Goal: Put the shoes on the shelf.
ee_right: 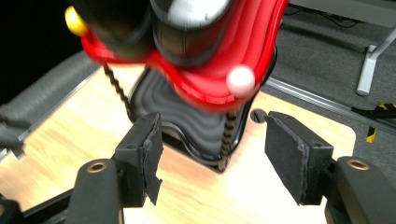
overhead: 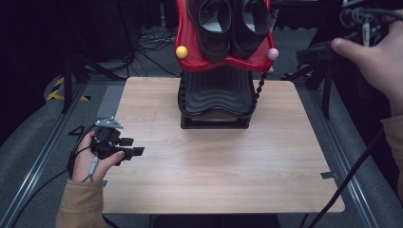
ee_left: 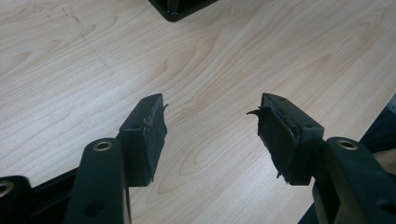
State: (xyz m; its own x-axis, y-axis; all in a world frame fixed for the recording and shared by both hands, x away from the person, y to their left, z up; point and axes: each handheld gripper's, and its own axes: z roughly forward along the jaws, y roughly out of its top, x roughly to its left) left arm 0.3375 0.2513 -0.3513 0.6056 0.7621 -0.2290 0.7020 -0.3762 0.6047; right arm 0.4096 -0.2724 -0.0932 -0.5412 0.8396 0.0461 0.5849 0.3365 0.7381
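Both grippers' jaws wide apart

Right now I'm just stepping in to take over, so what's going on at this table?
A person holds a gripper in each hand. The left gripper hovers open over the bare wooden table. The right gripper, also open and holding nothing, is raised beside the shoe rack, whose red top tray carries a pair of black shoes.
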